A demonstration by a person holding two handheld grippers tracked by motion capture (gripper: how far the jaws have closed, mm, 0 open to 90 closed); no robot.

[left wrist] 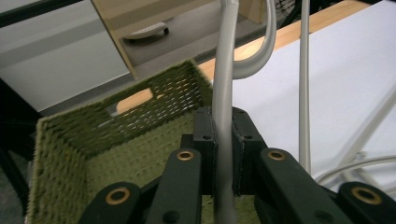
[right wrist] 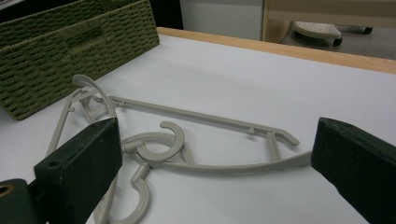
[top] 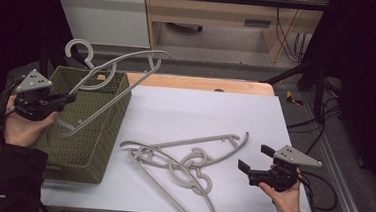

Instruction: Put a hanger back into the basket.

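Note:
A grey plastic hanger [top: 124,60] hangs tilted over the green woven basket [top: 98,172] at the table's left. My left gripper [top: 70,98] is shut on its lower bar. In the left gripper view, the jaws [left wrist: 224,135] clamp the grey bar [left wrist: 224,70] above the basket's inside [left wrist: 116,135]. Two more grey hangers [top: 195,145] [top: 171,177] lie overlapped on the white mat, hooks tangled near the middle. My right gripper [top: 255,158] is open just right of them. The right gripper view has these hangers [right wrist: 196,114] lying ahead of the wide-open jaws [right wrist: 217,144].
A white mat [top: 200,112] covers the wooden table [top: 197,82]. Black cables [top: 320,190] trail off the right edge. Behind the table, cabinets [top: 207,12] stand on the floor. The basket's wall [right wrist: 56,51] is at the upper left of the right gripper view.

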